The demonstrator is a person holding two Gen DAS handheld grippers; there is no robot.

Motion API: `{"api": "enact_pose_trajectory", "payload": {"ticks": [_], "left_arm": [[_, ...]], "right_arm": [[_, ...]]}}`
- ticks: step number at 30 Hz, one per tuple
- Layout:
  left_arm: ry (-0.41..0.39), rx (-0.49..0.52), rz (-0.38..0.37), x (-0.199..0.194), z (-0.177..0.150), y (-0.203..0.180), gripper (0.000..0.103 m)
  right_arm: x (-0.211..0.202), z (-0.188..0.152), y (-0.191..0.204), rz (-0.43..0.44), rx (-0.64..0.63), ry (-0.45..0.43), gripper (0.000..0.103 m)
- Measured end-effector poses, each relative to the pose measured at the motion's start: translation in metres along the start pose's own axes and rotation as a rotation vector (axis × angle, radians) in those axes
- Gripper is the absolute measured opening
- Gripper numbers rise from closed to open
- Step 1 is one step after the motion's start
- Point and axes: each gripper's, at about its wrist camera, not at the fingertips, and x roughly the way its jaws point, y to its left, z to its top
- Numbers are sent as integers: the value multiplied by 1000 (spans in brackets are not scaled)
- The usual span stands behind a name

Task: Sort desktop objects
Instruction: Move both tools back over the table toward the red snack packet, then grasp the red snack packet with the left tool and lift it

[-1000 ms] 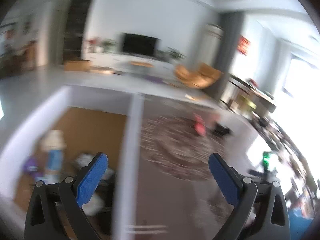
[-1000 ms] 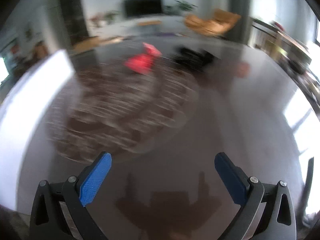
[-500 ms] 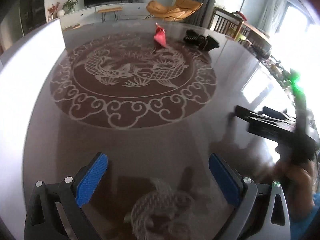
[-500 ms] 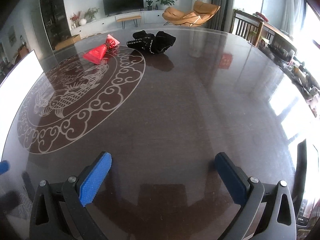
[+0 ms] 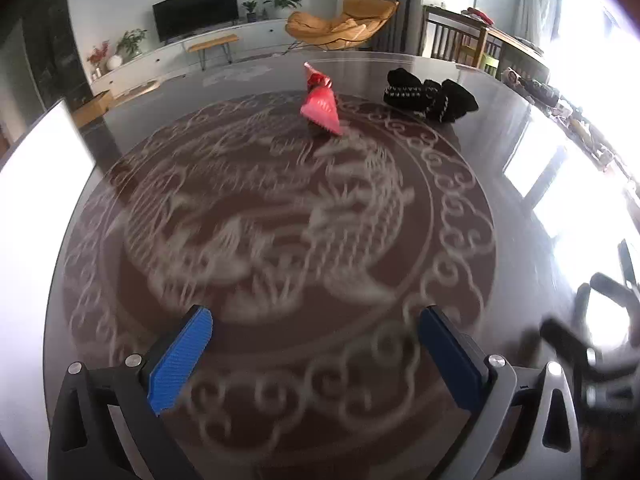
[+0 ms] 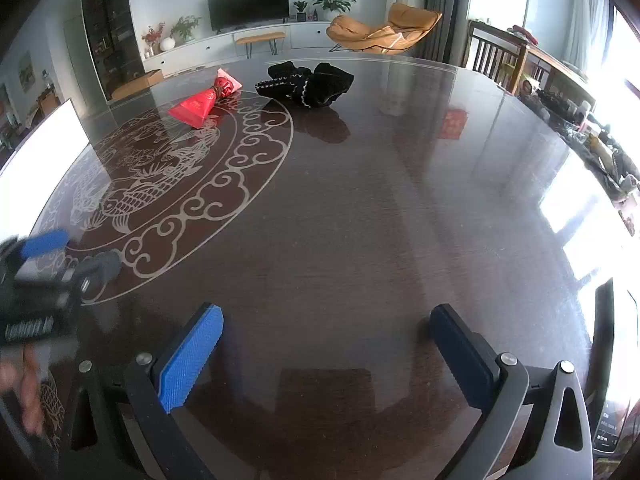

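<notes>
Motion blur shows the left gripper (image 5: 316, 344), swung from the white bin toward the red pouch (image 5: 320, 110) and black cloth (image 5: 430, 98), carried spread and empty like the right gripper (image 6: 326, 344), so another pick seems intended.

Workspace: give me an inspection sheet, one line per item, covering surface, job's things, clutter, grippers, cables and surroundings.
Surface: dark glossy round table with a pale dragon-and-cloud pattern; window glare on its right side.
Job's things: red pouch lying on the pattern's far edge; black fabric bundle beside it, apart from it.
Clutter: nothing seen on the table beyond these.
Grippers: left hand-held gripper open, empty, over the pattern; right hand-held gripper open, empty, over bare wood.
Cables: nothing seen.
Surroundings: white panel at the table's left edge; television, orange lounge chair, wooden chairs behind.
</notes>
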Motion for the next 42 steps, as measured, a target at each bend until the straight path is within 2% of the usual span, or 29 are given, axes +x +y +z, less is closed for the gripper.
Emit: {"api": "enact_pose_trajectory", "payload": {"ticks": [10, 15, 19, 24, 28, 32, 35, 36, 37, 38, 39, 40, 41, 42], "left_arm": [[18, 50, -32, 47, 73, 9, 103], [101, 50, -22, 60, 99, 13, 103], [59, 106, -17, 58, 116, 5, 103], [37, 34, -68, 66, 143, 12, 103], [68, 31, -83, 91, 160, 9, 103], [62, 67, -50, 107, 171, -1, 103], [45, 43, -29, 107, 173, 1, 103], [35, 34, -21, 105, 172, 2, 99], [16, 25, -15, 101, 170, 3, 82], [0, 20, -11, 97, 169, 5, 60], [-5, 17, -10, 95, 169, 5, 51], [-6, 15, -8, 91, 167, 7, 35], [-6, 11, -7, 87, 163, 9, 23], [-6, 6, -4, 85, 161, 12, 23]], "right_arm": [[1, 0, 0, -3, -1, 0, 103], [1, 0, 0, -3, -1, 0, 103], [1, 1, 0, -3, -1, 0, 103], [0, 1, -1, -1, -3, 2, 103], [0, 1, -1, -1, -3, 3, 103], [0, 1, -1, -1, -3, 3, 103], [0, 1, -1, -1, -3, 3, 103], [0, 1, -1, -1, -3, 3, 103], [0, 1, -1, -1, -3, 3, 103], [-1, 1, -2, -1, -3, 2, 103], [0, 1, -1, -1, -3, 3, 103], [0, 1, -1, -1, -3, 3, 103], [0, 1, -1, -1, -3, 3, 103], [0, 1, -1, -1, -3, 3, 103]]}}
